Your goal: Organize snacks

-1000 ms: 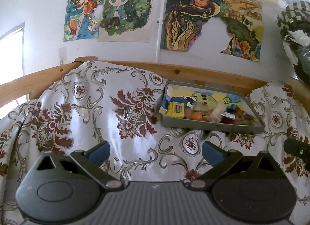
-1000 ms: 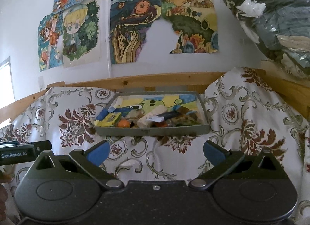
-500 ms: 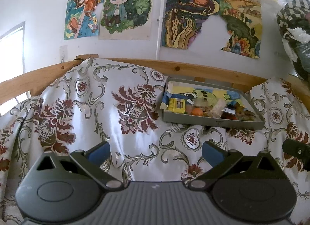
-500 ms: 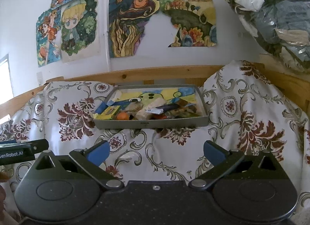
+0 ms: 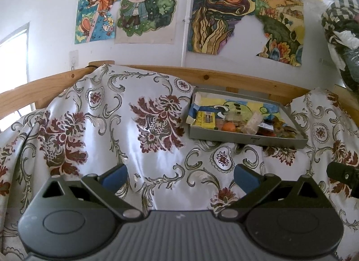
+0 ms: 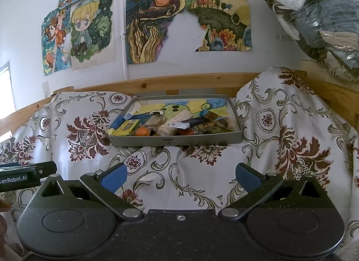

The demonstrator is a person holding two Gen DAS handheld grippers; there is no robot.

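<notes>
shallow grey tray (image 6: 202,140) heaped with mixed snacks (image 6: 170,126) on floral cloth (image 6: 280,148), left gripper (image 5: 179,176) and right gripper (image 6: 180,176) both spread wide, empty

Soft daylight enters from a blown-out window (image 5: 14,58) at nine o'clock in both views; the satin cloth (image 5: 139,148) shows pale sheen, shadows lie faint. Focus is sharp at centre, while fisheye bending curves the wooden rail (image 6: 179,82) and darkens the corners
</notes>
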